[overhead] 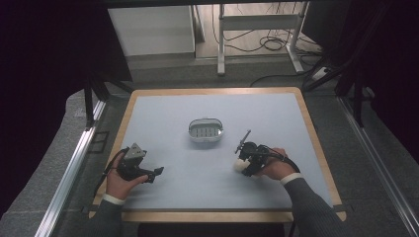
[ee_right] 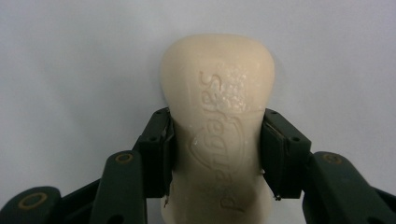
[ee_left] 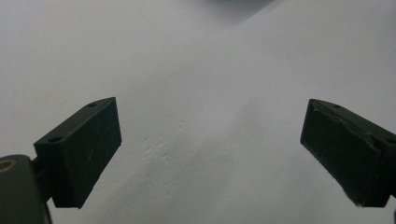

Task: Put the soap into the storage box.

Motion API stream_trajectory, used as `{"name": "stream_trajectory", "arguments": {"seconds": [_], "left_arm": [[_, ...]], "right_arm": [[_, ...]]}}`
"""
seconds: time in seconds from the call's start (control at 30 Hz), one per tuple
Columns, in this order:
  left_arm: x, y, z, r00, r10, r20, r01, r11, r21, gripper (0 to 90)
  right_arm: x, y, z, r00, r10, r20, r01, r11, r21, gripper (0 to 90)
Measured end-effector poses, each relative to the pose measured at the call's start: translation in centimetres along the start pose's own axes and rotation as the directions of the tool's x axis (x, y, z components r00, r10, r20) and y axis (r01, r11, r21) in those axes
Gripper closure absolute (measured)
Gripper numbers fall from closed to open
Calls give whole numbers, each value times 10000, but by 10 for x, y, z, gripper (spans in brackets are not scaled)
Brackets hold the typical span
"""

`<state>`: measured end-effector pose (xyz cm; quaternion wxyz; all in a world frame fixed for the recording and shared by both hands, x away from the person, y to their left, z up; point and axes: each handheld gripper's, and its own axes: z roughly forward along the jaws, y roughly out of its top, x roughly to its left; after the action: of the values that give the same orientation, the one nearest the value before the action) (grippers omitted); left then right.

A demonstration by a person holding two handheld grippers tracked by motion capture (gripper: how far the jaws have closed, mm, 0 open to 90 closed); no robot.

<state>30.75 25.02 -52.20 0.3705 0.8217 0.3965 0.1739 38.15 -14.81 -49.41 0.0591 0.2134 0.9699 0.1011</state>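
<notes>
Between the right gripper's [ee_right: 217, 154] jaws sits one cream soap bar [ee_right: 218, 126] (embossed lettering up), clamped across its narrow waist, its long axis running straight out ahead along the jaws, over the pale blue mat [overhead: 173, 113]. Ahead and to its left rests one oval soap dish [overhead: 205, 131]. The left gripper [ee_left: 210, 154] gapes wide, empty, just above the mat.

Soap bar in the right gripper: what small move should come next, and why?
Probably carry the soap bar forward and to the left, toward the soap dish. The right gripper has its jaws shut on the bar's sides, while the dish sits apart at mid-table. The left gripper is open and holds nothing.
</notes>
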Motion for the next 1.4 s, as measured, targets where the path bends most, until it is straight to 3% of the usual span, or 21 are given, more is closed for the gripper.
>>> {"name": "stream_trajectory", "arguments": {"seconds": [0.57, 1.13, 1.4], "left_arm": [[0, 0, 1, 10000, 25, 3, -25, 10000, 63, 57], [0, 0, 1, 10000, 26, 18, -26, 10000, 62, 57], [1, 0, 1, 10000, 18, 8, -18, 10000, 38, 57]], "right_arm": [[-8, 2, -22, 9999, -8, 147, 15, 9988, -487, 498], [-18, 22, -39, 9988, -111, 470, 151, 9963, -845, 498], [-25, 32, -45, 9991, -153, 394, 190, 9952, -957, 498]]}}
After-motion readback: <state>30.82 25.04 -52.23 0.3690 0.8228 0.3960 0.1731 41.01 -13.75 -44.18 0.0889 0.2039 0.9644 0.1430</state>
